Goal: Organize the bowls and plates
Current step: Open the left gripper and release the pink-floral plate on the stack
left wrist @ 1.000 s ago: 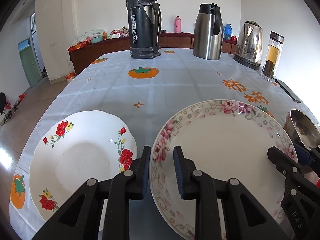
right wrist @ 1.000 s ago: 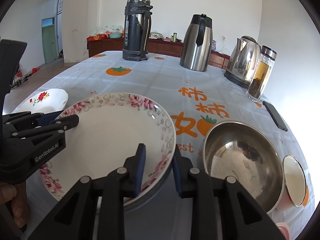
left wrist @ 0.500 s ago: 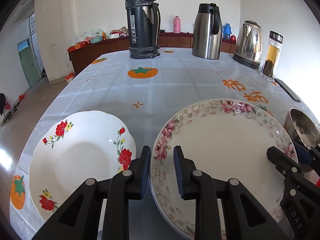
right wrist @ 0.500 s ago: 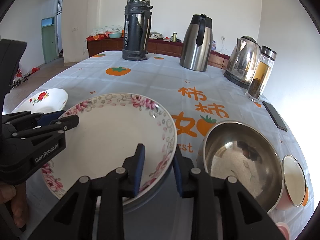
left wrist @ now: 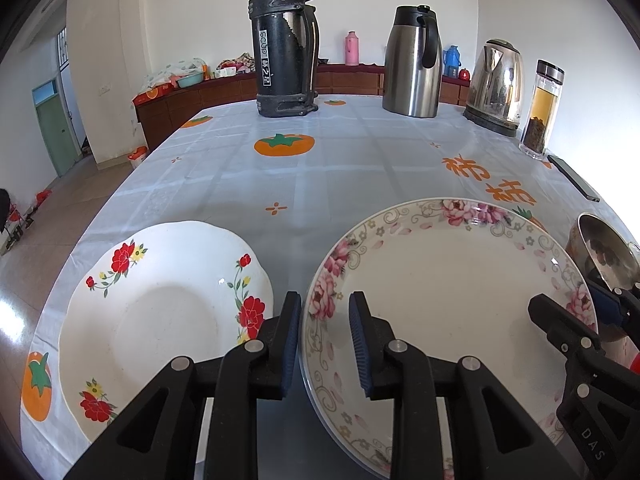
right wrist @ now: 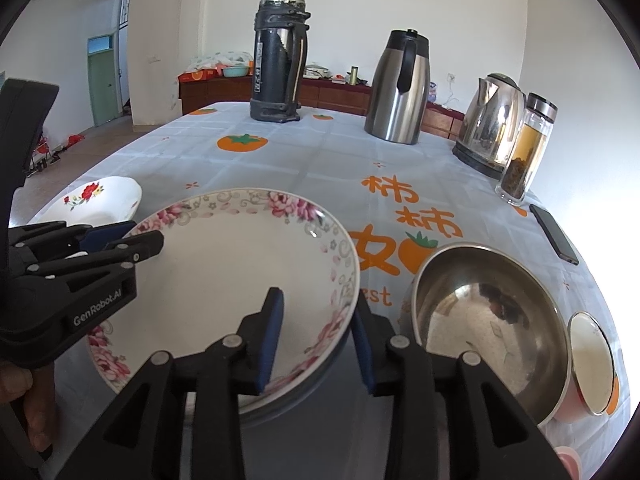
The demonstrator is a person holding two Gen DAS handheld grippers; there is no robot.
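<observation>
Left claw (left wrist: 324,336): straddling the left rim of the pink-rose bordered white ceramic plate (left wrist: 452,280); its jaws have just been easing apart, narrow gap, and there's daylight between the blue pads and the rim.
Right claw (right wrist: 316,336): at the plate's right rim, jaws just opening too, one pad over the plate's well, the other outside the edge, neither pressing on it.
Pink-rose plate: down on the worktop (left wrist: 340,168), and a second rim peeks out beneath it in the right wrist view, so it sits on another dish; what that one is, I cannot tell.
Red-flower white scalloped plate (left wrist: 160,312): flat on the cloth, just beside the left claw's outer finger, apart from the pink-rose plate.
Stainless steel round bowl (right wrist: 488,320): right of the pink-rose plate, near it, empty and shiny.
White-lined orange cup (right wrist: 592,364): tucked against the steel bowl's far right side.
Far end of the worktop: tall black vacuum flask (left wrist: 282,40), steel jug with black handle (left wrist: 414,62), steel electric kettle (left wrist: 496,84), glass tea bottle (left wrist: 542,110), all upright in a row.
Black phone (right wrist: 554,238): lying flat near the right edge.
Person's hand (right wrist: 28,408): gripping the left tool's handle.
</observation>
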